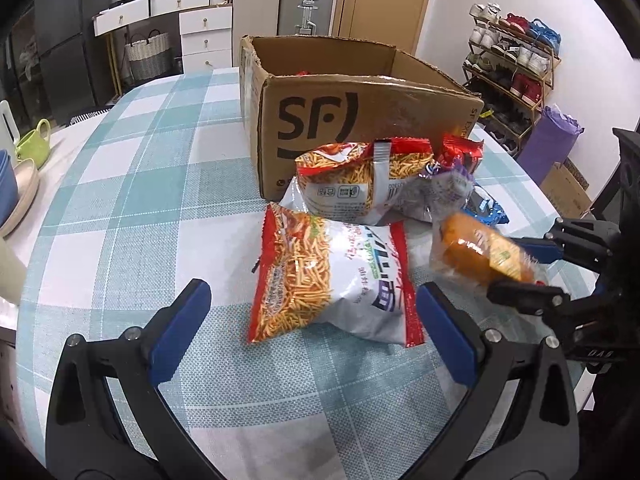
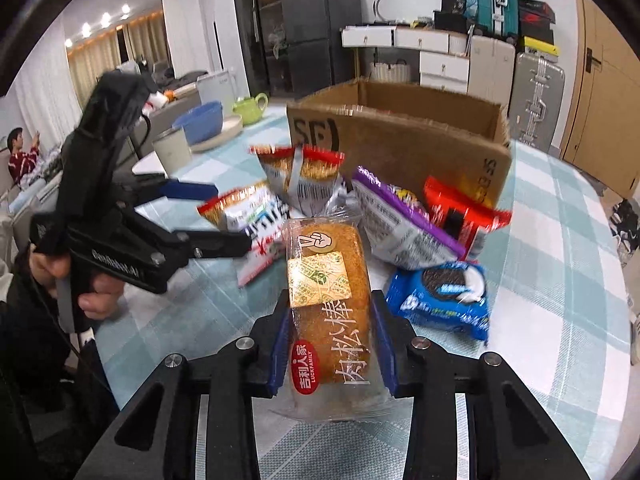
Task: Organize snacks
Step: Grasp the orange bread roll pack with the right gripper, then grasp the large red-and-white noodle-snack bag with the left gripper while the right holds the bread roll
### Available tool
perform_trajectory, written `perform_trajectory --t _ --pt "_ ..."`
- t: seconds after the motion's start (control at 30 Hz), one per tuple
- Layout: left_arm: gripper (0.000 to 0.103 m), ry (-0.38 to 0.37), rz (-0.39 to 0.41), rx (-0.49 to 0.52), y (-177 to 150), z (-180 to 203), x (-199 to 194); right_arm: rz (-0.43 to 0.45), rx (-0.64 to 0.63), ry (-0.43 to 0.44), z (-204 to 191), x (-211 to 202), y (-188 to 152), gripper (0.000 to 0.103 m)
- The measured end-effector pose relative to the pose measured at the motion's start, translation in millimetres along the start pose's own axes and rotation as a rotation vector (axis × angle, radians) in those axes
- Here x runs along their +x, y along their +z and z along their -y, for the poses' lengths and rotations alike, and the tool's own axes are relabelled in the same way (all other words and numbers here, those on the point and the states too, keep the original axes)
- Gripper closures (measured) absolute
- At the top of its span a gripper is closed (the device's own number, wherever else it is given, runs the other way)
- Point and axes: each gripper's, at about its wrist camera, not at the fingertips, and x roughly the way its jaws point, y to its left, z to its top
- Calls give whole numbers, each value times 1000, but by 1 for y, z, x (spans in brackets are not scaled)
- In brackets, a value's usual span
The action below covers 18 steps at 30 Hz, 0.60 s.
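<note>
Right gripper (image 2: 330, 344), bottom centre of the right wrist view: jaws clamped on both sides of a wrapped bread stick (image 2: 328, 292), which is lifted clear of the checked tablecloth (image 2: 560, 240). Left gripper (image 1: 314, 320), bottom of the left wrist view: jaws spread wide and holding nothing, poised around the near end of a noodle snack bag (image 1: 332, 276) lying at frame centre. Behind it, in the upper middle: open cardboard box (image 1: 360, 120) with a second noodle bag (image 1: 360, 176), purple packet (image 2: 400, 220), red packet (image 2: 464, 212) and blue cookie pack (image 2: 444, 296) in front of it.
</note>
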Motion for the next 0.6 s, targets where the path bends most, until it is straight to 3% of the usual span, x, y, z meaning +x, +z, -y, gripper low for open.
perform_trajectory --t 0.5,0.6 --pt "1 25 -30 75 3 25 21 133 75 -5 16 -34 10 66" --pt "8 29 -24 93 2 31 22 148 81 -12 17 -37 11 66"
